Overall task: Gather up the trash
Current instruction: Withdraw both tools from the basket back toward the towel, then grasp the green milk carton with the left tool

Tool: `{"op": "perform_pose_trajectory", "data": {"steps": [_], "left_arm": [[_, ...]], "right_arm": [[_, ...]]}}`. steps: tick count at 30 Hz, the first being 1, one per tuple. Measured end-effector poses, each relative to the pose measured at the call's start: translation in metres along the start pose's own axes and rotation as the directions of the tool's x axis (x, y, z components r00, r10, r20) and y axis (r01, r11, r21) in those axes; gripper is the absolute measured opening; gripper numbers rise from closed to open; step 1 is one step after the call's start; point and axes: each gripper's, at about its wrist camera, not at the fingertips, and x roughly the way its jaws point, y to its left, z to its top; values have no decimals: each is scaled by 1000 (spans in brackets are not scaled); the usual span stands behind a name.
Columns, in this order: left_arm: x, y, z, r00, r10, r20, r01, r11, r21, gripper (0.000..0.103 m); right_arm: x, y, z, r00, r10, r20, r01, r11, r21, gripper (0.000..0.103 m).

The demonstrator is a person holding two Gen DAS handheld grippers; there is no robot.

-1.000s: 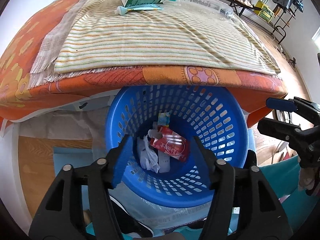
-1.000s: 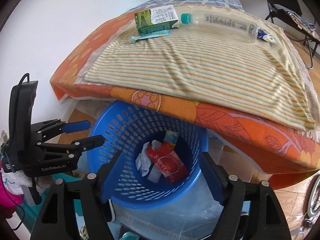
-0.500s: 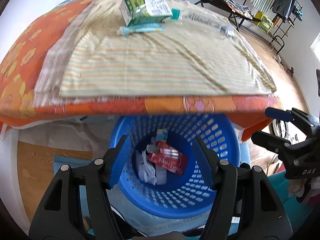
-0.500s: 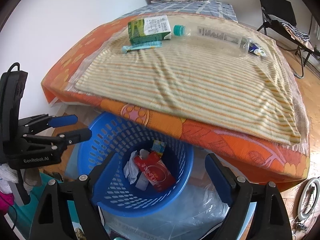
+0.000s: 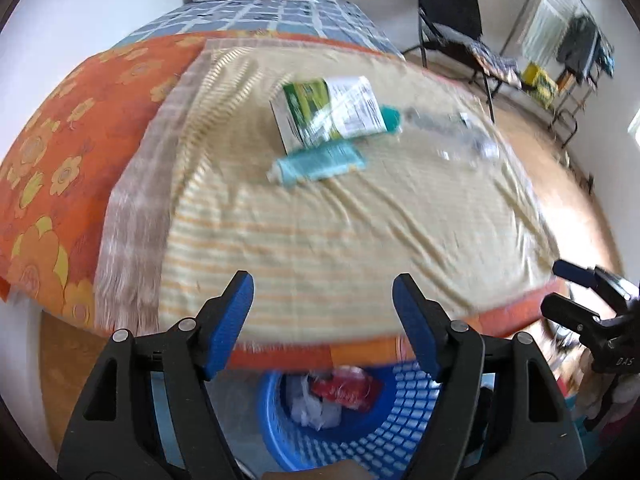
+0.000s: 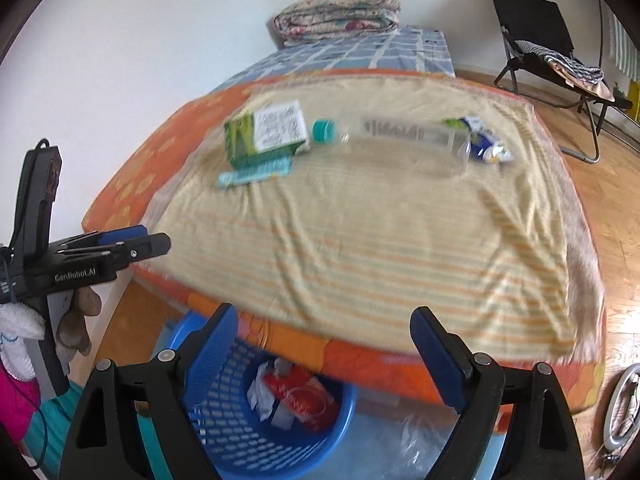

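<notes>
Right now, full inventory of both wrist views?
carton: 1, green and white, on the striped cloth.
tube: 1, teal, just in front of the carton.
bottle: 1, clear with teal cap, lying right of the carton.
wrapper: 1, blue and white, at the bottle's base.
striped cloth: 1, cream, over the orange cover.
basket: 1, blue, on the floor below the bed edge, red and white trash inside.
folded quilt: 1, floral, far end.
chair: 1, black, right.
left gripper: jaws opening, empty.
right gripper: jaws open, empty.

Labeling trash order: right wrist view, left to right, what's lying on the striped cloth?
Teal tube → green carton → clear bottle → blue wrapper.
</notes>
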Motion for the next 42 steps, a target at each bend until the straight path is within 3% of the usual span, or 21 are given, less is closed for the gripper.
{"op": "perform_pose_trajectory", "data": {"steps": [5,10,14,18,24,29,38,42], "left_arm": [[4,28,34,998,-39,45,44,993,-114,75],[10,36,59,997,-30,70,39,991,-128,75],[21,40,80,995,-53,89,66,986,-150,76],[39,46,98,990,-101,101,119,974,-194,88],[69,58,119,988,-125,87,144,955,-258,88],[91,69,125,982,-176,69,189,927,-324,88],[111,66,130,979,-198,56,206,924,-322,88],[113,58,131,977,-204,54,211,932,-295,88]], "right_arm": [[-2,-24,37,997,-3,72,3,1000,2,90],[6,-57,77,994,-35,103,33,999,23,90],[25,-88,110,997,27,70,-34,995,97,90],[47,-110,130,996,69,48,-76,984,161,90],[77,-132,155,992,122,41,-128,967,220,90],[103,-135,168,990,137,8,-136,969,204,90],[117,-138,173,983,181,-40,-169,964,205,92],[112,-132,165,966,242,-93,-220,955,198,92]]}}
